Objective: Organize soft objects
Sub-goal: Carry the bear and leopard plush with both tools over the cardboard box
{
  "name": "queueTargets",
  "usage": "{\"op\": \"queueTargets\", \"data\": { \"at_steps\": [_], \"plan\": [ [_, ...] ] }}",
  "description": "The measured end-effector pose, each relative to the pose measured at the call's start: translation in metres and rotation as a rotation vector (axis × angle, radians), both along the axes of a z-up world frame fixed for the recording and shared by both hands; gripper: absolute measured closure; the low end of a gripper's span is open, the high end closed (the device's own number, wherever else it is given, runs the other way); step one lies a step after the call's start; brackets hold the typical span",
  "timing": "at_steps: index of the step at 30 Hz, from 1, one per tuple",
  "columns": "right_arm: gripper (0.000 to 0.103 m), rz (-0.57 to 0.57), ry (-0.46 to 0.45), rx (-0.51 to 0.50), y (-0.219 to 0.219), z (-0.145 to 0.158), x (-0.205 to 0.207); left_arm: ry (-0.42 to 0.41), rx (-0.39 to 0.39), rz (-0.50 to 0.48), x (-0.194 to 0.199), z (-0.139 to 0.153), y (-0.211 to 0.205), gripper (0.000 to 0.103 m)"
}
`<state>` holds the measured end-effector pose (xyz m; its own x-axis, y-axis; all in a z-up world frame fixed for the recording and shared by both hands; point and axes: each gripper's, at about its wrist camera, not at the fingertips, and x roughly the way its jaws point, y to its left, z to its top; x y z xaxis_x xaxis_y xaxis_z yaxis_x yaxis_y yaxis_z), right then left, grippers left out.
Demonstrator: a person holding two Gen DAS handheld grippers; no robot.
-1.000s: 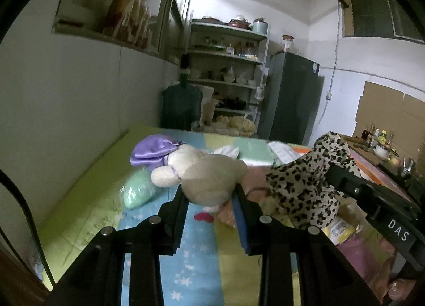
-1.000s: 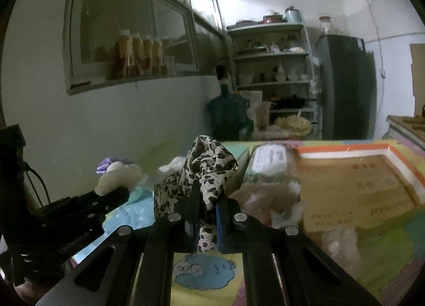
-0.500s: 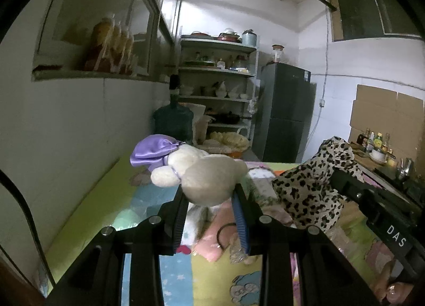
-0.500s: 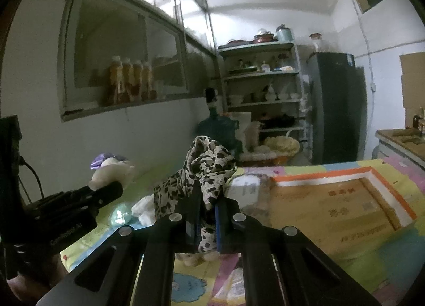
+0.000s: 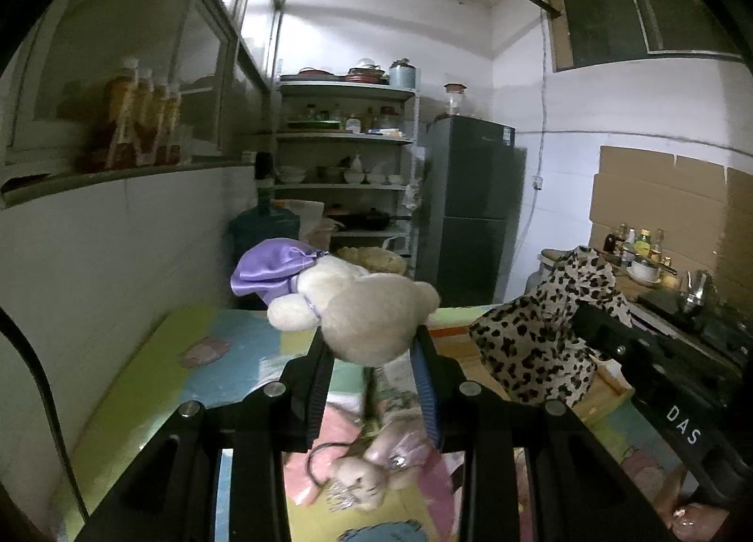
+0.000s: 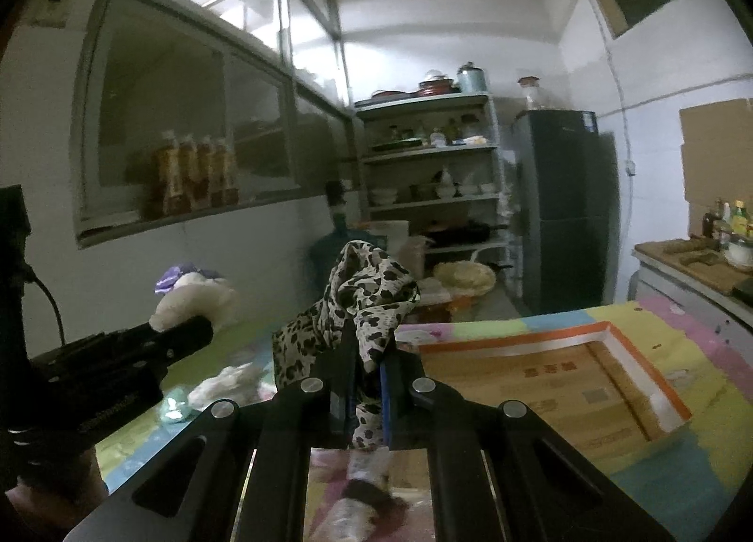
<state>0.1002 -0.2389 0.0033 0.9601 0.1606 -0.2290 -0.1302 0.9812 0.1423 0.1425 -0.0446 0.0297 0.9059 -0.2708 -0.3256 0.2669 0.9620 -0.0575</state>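
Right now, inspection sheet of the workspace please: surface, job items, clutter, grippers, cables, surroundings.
Surface: colourful play mat, open cardboard box on it.
Job items: plush toy and leopard scarf, both held off the mat.
Clutter: pink bag, small toy, white cloth.
Grippers: left gripper shut on plush toy; right gripper shut on leopard scarf.
Cables: black cable at the left gripper.
Surroundings: shelf, fridge, water jug, bottles behind glass.

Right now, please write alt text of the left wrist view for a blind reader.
The left gripper holds a cream plush toy with a purple bow above a colourful mat. At right, the right gripper holds a leopard-print cloth; behind stand shelves and a fridge.
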Motion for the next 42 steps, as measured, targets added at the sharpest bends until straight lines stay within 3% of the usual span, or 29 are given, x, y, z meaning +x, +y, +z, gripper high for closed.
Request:
{"op": "queueTargets", "data": {
  "at_steps": [9,25,42],
  "plan": [
    [0.096,-0.099,0.004,-0.005,-0.051,0.008,-0.003,0.013,-0.029,-0.068,0.018,0.007,-0.041,0.069],
    [0.096,-0.219,0.078,0.028,-0.141,-0.004,0.005,0.101,-0.034,-0.177,0.049,-0.011,-0.131,0.069],
    [0.097,-0.289,0.179,0.054,-0.211,-0.037,0.028,0.222,-0.023,-0.222,0.083,-0.055,-0.211,0.069]
  ]
}}
